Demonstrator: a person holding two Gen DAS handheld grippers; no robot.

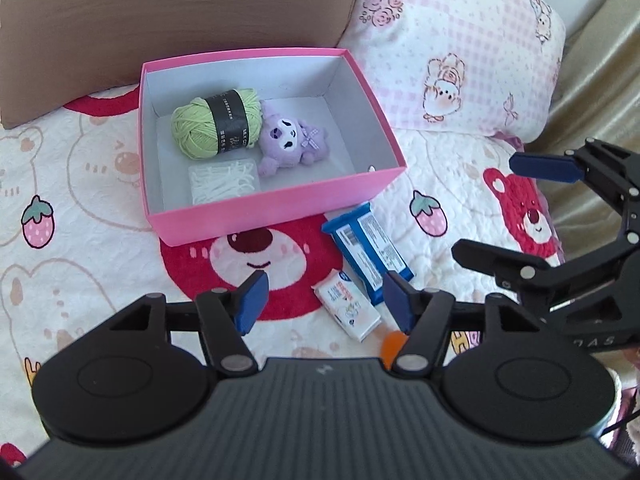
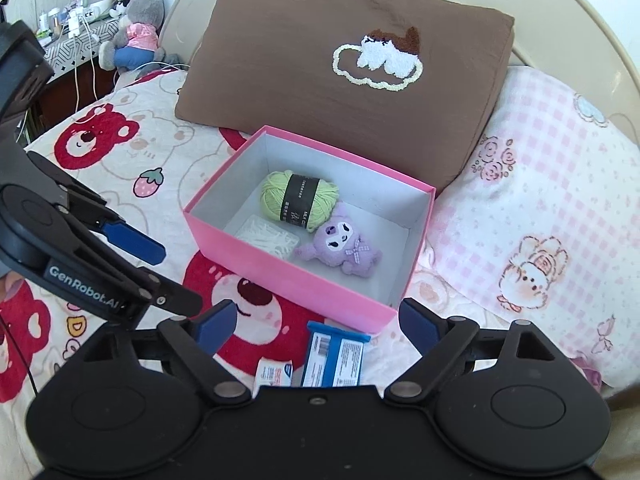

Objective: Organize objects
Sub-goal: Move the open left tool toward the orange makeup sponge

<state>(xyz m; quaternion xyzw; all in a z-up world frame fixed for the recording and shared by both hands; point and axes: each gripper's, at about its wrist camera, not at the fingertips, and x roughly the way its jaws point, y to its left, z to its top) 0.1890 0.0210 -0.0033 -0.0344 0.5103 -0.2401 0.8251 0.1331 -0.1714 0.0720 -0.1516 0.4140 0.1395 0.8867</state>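
Tongs on both sides hang above the bed (image 1: 80,208), angled steeply downward toward the pink box (image 1: 280,204). Left tongs (image 1: 324,304) stand open with nothing between the blue pads. Right tongs (image 2: 316,324) stand wide open, also empty. Inside the box lie a green yarn ball (image 2: 298,200), a purple plush toy (image 2: 340,248) and a white packet (image 2: 266,238). On the bedspread just in front of the box lie a blue packet (image 1: 368,248) and, beside it, a small white carton (image 1: 346,306).
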